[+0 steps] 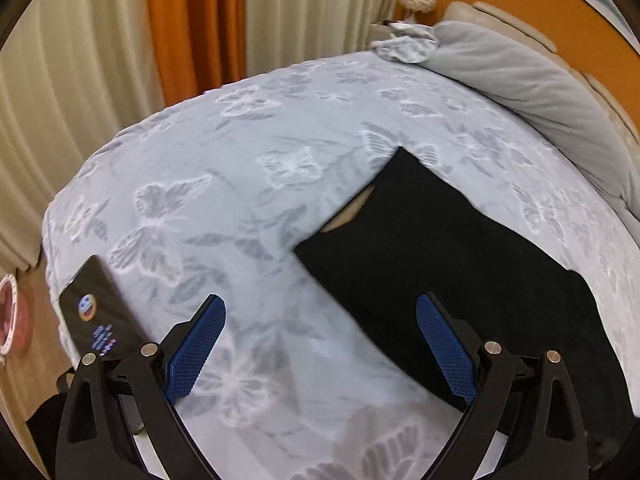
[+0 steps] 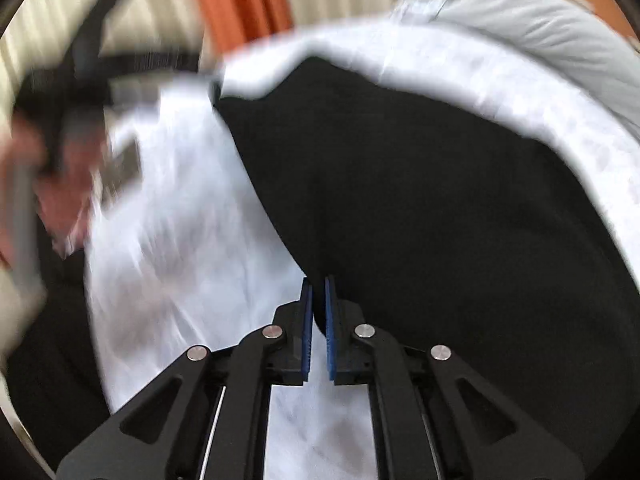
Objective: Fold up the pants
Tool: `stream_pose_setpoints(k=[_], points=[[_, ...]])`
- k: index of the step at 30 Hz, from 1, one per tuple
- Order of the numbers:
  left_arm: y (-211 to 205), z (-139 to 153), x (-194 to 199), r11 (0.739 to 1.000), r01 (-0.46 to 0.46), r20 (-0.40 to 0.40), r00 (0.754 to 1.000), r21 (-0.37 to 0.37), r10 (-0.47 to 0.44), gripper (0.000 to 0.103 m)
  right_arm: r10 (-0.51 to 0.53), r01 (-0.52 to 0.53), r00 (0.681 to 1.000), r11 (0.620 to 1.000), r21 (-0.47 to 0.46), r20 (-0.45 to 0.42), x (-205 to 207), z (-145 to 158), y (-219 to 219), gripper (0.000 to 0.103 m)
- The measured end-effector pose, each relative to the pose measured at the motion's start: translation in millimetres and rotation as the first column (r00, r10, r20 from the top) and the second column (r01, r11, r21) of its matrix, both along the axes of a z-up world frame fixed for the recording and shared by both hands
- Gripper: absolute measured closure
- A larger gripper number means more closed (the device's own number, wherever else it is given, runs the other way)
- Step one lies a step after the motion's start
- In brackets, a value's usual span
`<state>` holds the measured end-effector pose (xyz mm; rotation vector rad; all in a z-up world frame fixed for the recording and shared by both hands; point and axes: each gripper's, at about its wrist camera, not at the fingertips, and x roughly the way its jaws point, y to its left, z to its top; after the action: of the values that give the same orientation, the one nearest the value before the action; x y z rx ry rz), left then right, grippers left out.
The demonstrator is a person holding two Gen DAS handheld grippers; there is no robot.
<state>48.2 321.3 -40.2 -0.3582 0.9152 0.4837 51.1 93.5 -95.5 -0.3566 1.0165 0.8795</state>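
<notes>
The left gripper (image 1: 320,344) hung over the bed (image 1: 224,152) with its jaws spread wide and nothing between its blue pads (image 1: 446,354); only the butterfly-patterned bedspread showed in the gap. The black pants (image 1: 440,248) lay flat on the bed just ahead of it and to its right, folded into a broad dark panel whose near edge ran under the right-hand finger. A dark phone (image 1: 94,312) lay at the edge of the bed to the left of that gripper, just beside its left finger. Farther ahead, a grey pillow (image 1: 532,92) rested at the head of the bed, well apart from the gripper.

The right gripper (image 2: 318,328) was nearly closed, its pads close together with a narrow slit between them. An edge of the pants (image 2: 420,200) dipped into that slit, though the blur made it hard to tell how firmly the cloth was pinched. The rest of the pants spread ahead and to the right of this gripper.
</notes>
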Motion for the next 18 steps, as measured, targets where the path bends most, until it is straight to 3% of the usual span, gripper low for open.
stream_pose_setpoints(k=[1,4,6,7,9,12,13,15,16,18], points=[[-5,-1,4,1.000,0.015,-0.012,1.000,0.003,-0.015,0.008,0.003,-0.003,1.000,1.000,0.021,0.015,0,-1,-4,0.095],[-21,-15,21,0.998,0.069,-0.069,0.995,0.004,-0.069,0.008,-0.028,0.021,0.999,0.989,0.149,0.042,18,37,-28,0.093],[-29,-33,34,0.996,0.090,-0.145,0.986,0.012,-0.087,0.008,-0.134,0.114,0.988,0.969,0.221,0.077,51,62,-54,0.064],[-30,-40,37,0.996,0.086,-0.176,0.981,0.021,-0.081,0.008,-0.220,0.193,0.971,0.953,0.234,0.093,76,68,-69,0.042],[-25,-57,43,0.997,0.054,-0.240,0.970,0.049,-0.041,0.005,-0.354,0.325,0.930,0.919,0.223,0.104,123,67,-90,0.041],[-14,-64,42,1.000,0.013,-0.238,0.971,-0.001,-0.012,0.005,-0.423,0.415,0.906,0.887,0.202,-0.004,183,42,-100,0.041],[-13,-65,41,1.000,0.001,-0.237,0.971,-0.015,-0.005,0.005,-0.414,0.411,0.910,0.894,0.179,-0.024,194,30,-93,0.044],[-13,-64,40,1.000,-0.015,-0.235,0.972,-0.022,0.010,0.005,-0.356,0.361,0.933,0.923,0.133,-0.061,205,5,-77,0.090],[-15,-62,40,1.000,-0.020,-0.230,0.973,-0.005,0.018,0.005,-0.338,0.341,0.940,0.936,0.091,-0.049,210,-1,-66,0.094],[-19,-56,40,0.998,-0.022,-0.218,0.975,0.059,0.035,0.005,-0.340,0.334,0.939,0.937,0.100,0.051,219,8,-62,0.098]])
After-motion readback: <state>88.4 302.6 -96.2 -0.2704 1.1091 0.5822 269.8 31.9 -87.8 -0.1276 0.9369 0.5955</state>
